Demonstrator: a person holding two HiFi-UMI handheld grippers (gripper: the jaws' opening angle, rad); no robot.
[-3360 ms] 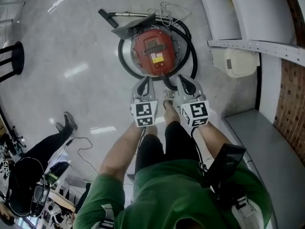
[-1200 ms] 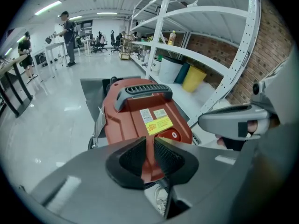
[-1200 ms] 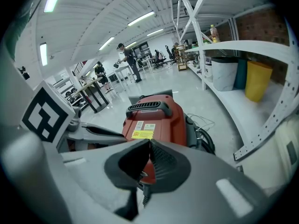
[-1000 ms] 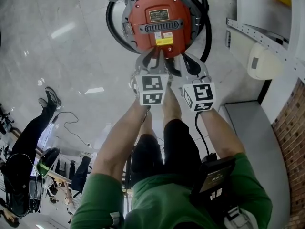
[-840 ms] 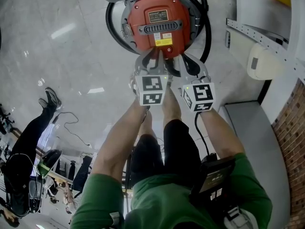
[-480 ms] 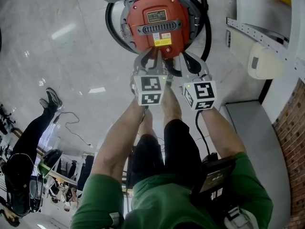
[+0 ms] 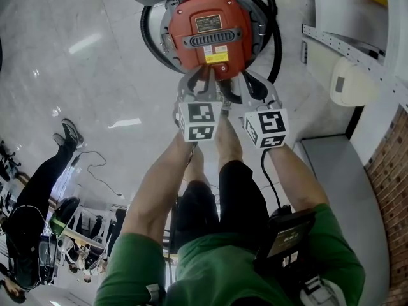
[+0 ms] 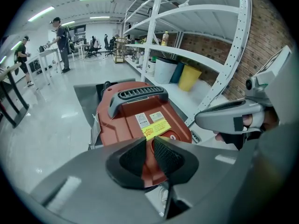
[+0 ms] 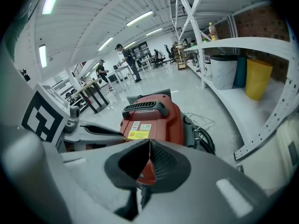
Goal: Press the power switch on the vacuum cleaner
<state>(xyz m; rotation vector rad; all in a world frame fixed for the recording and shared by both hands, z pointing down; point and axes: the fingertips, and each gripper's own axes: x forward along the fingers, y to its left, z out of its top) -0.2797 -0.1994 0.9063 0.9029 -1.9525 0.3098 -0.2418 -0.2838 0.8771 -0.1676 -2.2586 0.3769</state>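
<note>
A red vacuum cleaner (image 7: 207,27) with a grey carry handle (image 7: 210,38) and a yellow label stands on the floor ahead of me. My left gripper (image 7: 205,72) is shut with nothing held, its tips over the near edge of the red body (image 8: 135,111), just before the yellow label (image 8: 156,127). A round mark (image 8: 174,136) shows on the red top beside the left gripper (image 8: 150,141) tips. My right gripper (image 7: 245,85) is shut and empty, close to the right, a little short of the vacuum cleaner (image 9: 154,118).
A black hose (image 7: 275,37) coils round the vacuum. White shelving (image 7: 357,50) and a white box-like device (image 7: 350,81) stand to the right, with a brick wall behind. White and yellow bins (image 8: 189,76) sit on a low shelf. A person in black (image 7: 44,183) stands at left near a floor cable (image 7: 95,164).
Since 3.4 s ago I have closed in and both grippers have reached the vacuum. Over the last second the left gripper edged slightly forward over the red body; the right barely moved.
</note>
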